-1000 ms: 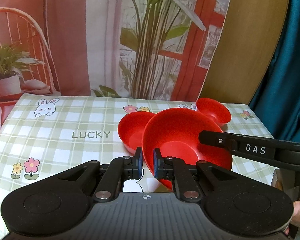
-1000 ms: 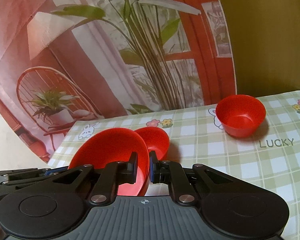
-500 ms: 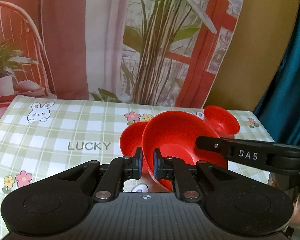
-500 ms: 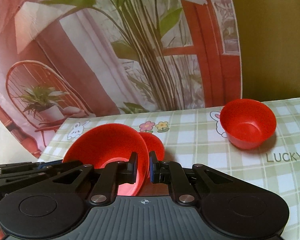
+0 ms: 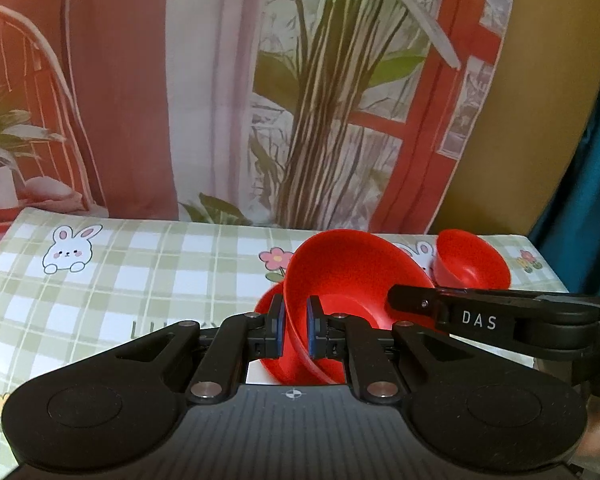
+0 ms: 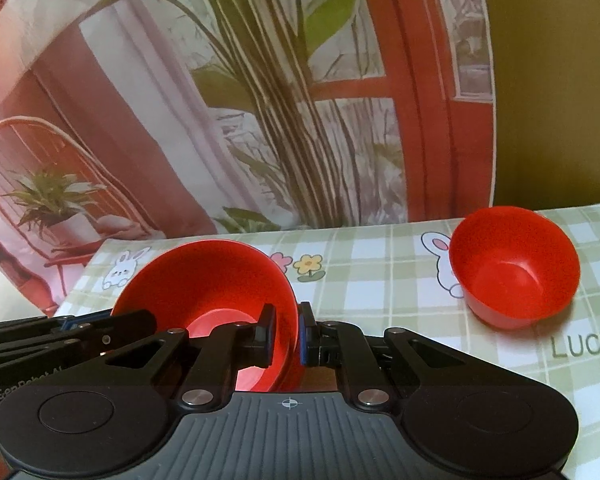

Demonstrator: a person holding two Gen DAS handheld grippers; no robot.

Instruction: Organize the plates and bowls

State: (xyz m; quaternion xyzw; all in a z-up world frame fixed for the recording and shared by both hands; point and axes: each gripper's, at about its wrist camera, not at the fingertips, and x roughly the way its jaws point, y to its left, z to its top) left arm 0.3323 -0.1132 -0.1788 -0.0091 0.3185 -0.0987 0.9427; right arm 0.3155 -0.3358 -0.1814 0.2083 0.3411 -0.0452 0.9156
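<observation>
Black left claw [image 5: 293, 328] with blue pads, silver screws, ribbed grey housing.

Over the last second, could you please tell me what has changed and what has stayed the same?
The wide red plastic bowl, gripped at opposite rims by the left gripper and right gripper, has been lifted and now hides most of the second red bowl behind it. Both grips are unchanged, and the small deep red bowl stays put on the checked tablecloth.

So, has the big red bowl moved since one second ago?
Yes. The big red bowl, gripped by both grippers, now rises higher against the small red bowl on the tablecloth.
</observation>
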